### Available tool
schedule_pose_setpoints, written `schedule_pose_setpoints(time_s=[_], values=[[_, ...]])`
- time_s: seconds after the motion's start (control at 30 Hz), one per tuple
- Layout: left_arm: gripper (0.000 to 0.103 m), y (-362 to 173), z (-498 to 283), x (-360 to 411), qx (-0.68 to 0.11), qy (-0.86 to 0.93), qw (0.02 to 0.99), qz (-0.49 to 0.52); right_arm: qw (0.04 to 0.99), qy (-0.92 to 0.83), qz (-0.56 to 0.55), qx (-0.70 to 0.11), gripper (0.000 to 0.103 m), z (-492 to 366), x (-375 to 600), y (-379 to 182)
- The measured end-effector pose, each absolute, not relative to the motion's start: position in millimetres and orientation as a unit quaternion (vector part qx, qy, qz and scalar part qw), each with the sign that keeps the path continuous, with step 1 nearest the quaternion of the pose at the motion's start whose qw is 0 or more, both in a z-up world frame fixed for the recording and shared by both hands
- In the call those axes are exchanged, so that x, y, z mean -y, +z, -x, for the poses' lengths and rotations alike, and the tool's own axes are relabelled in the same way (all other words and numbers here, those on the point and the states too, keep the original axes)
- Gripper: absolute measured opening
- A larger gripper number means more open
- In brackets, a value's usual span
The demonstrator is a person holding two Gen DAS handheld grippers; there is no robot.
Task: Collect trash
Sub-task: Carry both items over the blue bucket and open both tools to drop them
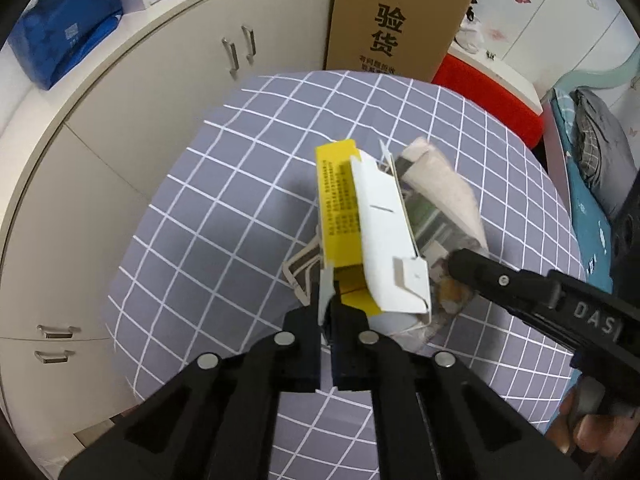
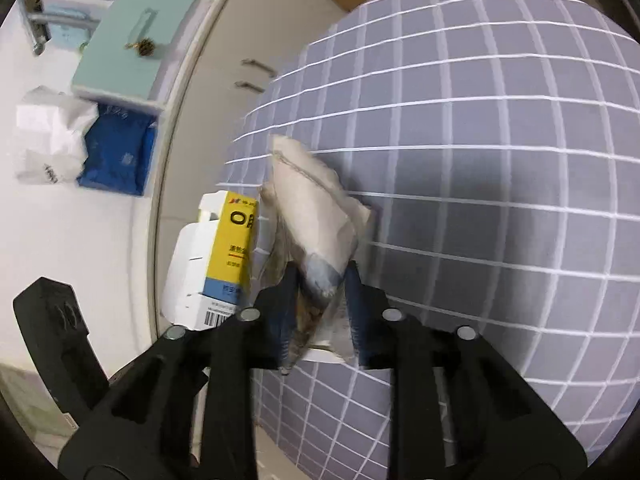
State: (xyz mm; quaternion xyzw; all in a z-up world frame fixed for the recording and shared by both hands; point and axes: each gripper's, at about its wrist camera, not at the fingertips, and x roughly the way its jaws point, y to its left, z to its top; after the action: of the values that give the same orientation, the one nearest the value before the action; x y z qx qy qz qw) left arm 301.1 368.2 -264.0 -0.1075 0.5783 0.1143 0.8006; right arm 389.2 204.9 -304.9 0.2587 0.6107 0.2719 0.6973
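Note:
My left gripper (image 1: 330, 294) is shut on a flap of a yellow and white carton (image 1: 372, 232) and holds it above the grey checked tablecloth (image 1: 224, 216). The carton also shows in the right wrist view (image 2: 228, 256), left of my right gripper (image 2: 318, 280). My right gripper is shut on a crumpled beige wrapper bag (image 2: 316, 216), held off the table. In the left wrist view the right gripper (image 1: 460, 268) reaches in from the right and the bag (image 1: 444, 196) hangs just behind the carton, touching it.
White cabinets with metal handles (image 1: 240, 50) stand left of the table. A tall cardboard box (image 1: 396, 16) and a red box with a white lid (image 1: 492, 92) stand behind it. A bed (image 1: 592, 184) lies at the right. A blue packet (image 2: 116, 156) sits on a shelf.

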Motion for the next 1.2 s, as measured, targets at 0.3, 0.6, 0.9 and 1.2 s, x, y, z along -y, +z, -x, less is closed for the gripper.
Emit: schedule_pose_setpoints(time_s=[0.3, 0.6, 0.9, 1.2], values=[[0.003, -218, -295, -373, -0.533, 0.127, 0.826, 0.13, 0.704, 0.337, -0.269, -0.564, 0.015, -390, -202, -256], [0.003, -188, -317, -314, -0.51, 0.089, 0.847, 0.12, 0.762, 0.302, -0.256, -0.512, 0.015, -396, -120, -220], [0.003, -199, -360, -182, -0.53, 0.004, 0.845, 0.079, 0.797, 0.208, -0.299, -0.481, 0.015, -393, 40, -219], [0.003, -243, -397, -10, -0.577, -0.093, 0.809, 0.059, 0.817, 0.092, -0.302, -0.483, 0.015, -374, 213, -239]])
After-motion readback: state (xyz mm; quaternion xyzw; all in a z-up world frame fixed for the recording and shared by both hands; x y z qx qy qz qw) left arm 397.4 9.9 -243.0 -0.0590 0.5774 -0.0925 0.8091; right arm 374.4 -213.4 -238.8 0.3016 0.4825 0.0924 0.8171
